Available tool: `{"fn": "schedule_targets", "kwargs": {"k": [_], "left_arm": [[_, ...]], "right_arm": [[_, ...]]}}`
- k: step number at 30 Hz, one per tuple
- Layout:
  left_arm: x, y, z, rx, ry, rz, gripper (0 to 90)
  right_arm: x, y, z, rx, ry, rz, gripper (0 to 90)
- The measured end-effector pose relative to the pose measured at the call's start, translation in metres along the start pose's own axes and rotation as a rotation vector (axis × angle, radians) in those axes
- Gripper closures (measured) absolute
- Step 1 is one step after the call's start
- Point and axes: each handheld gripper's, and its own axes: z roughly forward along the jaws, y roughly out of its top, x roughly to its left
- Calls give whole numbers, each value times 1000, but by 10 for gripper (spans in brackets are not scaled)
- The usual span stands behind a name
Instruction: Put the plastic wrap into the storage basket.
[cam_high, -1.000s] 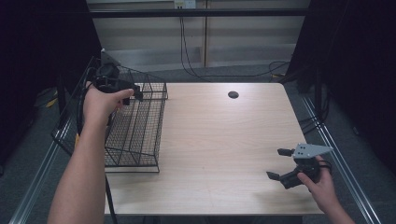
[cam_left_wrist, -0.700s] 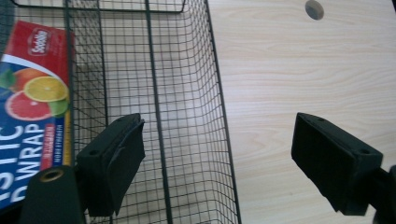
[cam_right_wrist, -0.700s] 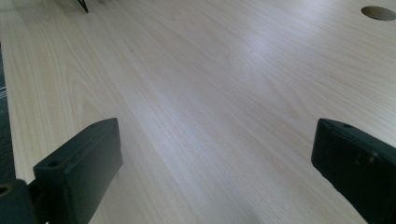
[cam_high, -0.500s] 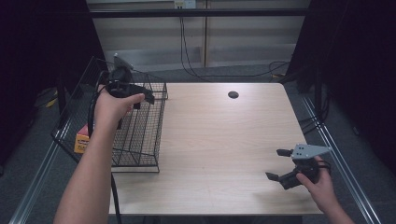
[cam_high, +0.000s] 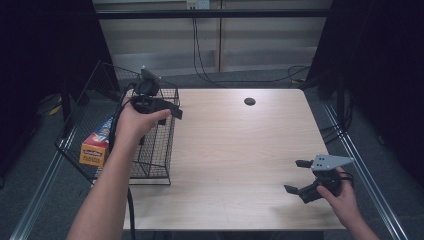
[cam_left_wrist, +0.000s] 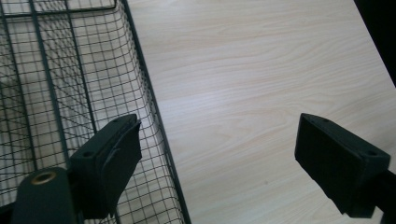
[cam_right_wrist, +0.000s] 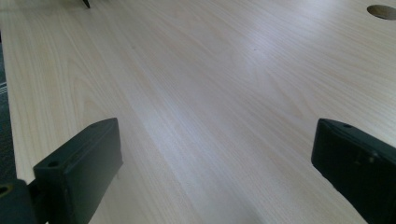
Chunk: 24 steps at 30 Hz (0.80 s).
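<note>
My left gripper (cam_high: 170, 116) hovers over the right wall of a black wire basket (cam_high: 152, 155) at the table's left side. Its jaws have just been opening and stand open with nothing between them. In the left gripper view my left gripper (cam_left_wrist: 219, 163) straddles the basket wall (cam_left_wrist: 154, 112): one jaw is over the mesh, the other over bare wood. My right gripper (cam_high: 300, 176) rests low near the table's front right corner, held by a hand, open and empty. In the right gripper view my right gripper (cam_right_wrist: 215, 172) points across the light wooden table (cam_right_wrist: 196, 84).
An orange and yellow box (cam_high: 95, 149) lies at the basket's left side, behind the wire. A round cable hole (cam_high: 249, 101) sits at the table's far middle. Cables hang behind the table (cam_high: 240, 150). Dark curtains flank both sides.
My left hand has moved right and lower with its gripper, from the basket's far left corner to its right wall. The box has come into view. The right hand has stayed put.
</note>
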Motion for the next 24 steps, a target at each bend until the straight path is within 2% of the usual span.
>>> {"fn": "schedule_targets", "kwargs": {"k": [1,4,12,17,22,24], "left_arm": [[-1,-1,2,5,-6,16,144],[-8,-4,6,-5,-24,27,144],[-24,-11,18,18,-51,95,139],[-30,-15,27,16,-55,109,136],[-36,-21,36,24,-102,123,125],[-38,-24,39,23,-106,141,126]], "right_arm": [[0,0,0,0,0,0,16],[0,0,0,1,1,-6,16],[0,0,1,3,5,-6,16],[0,0,1,6,6,-7,16],[0,0,2,8,8,-13,16],[0,0,2,8,8,-14,16]]}}
